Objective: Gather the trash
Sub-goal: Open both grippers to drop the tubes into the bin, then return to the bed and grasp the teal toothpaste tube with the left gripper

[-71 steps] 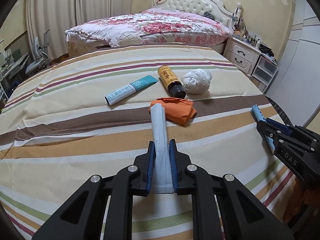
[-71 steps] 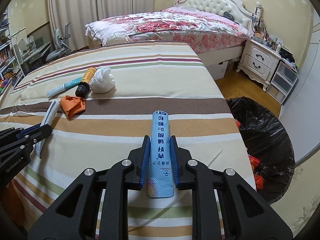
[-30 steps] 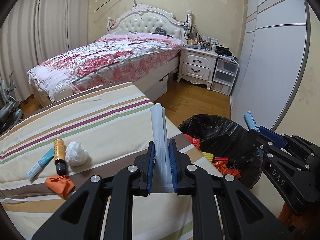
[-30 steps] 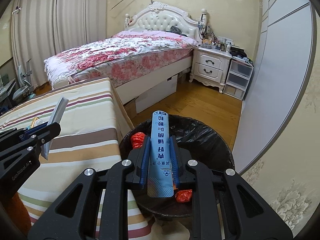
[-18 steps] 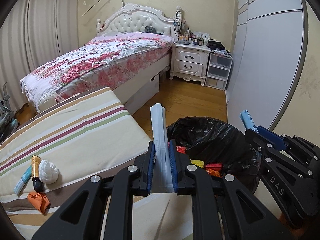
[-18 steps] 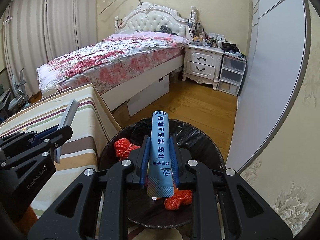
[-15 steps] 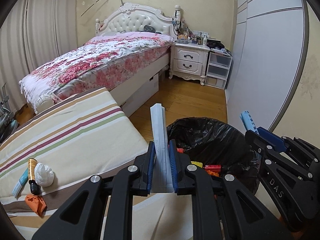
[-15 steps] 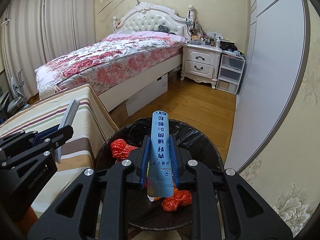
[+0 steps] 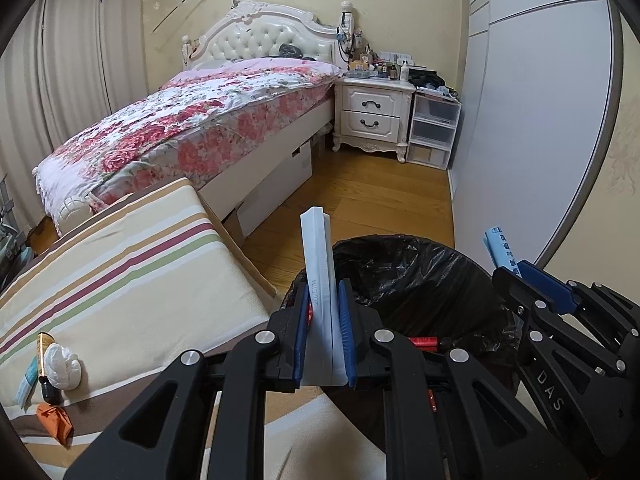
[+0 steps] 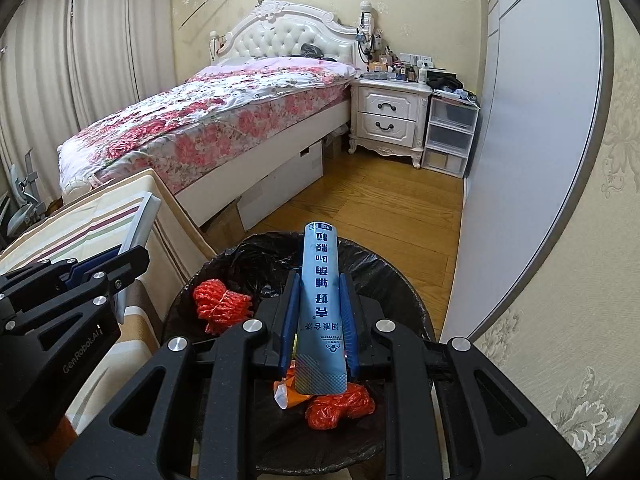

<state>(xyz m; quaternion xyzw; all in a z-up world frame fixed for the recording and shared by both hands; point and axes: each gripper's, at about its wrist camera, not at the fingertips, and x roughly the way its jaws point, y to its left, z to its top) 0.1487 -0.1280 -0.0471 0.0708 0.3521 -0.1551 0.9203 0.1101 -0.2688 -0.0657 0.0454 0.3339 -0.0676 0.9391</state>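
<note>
Wooden floor (image 9: 360, 184) now fills the left wrist view, where striped bedding (image 9: 120, 272) filled it seconds ago. The left gripper (image 9: 324, 344) clamps a pale grey flat tube (image 9: 318, 280) at the near rim of the black-lined trash bin (image 9: 420, 280).

Right wrist view: the right gripper (image 10: 318, 328) clamps a blue printed tube (image 10: 320, 300) directly over the bin opening, clear of its rim; release appears next.

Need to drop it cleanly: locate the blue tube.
Right wrist view, centre: blue tube clamped by the right gripper, above the black-lined trash bin.
</note>
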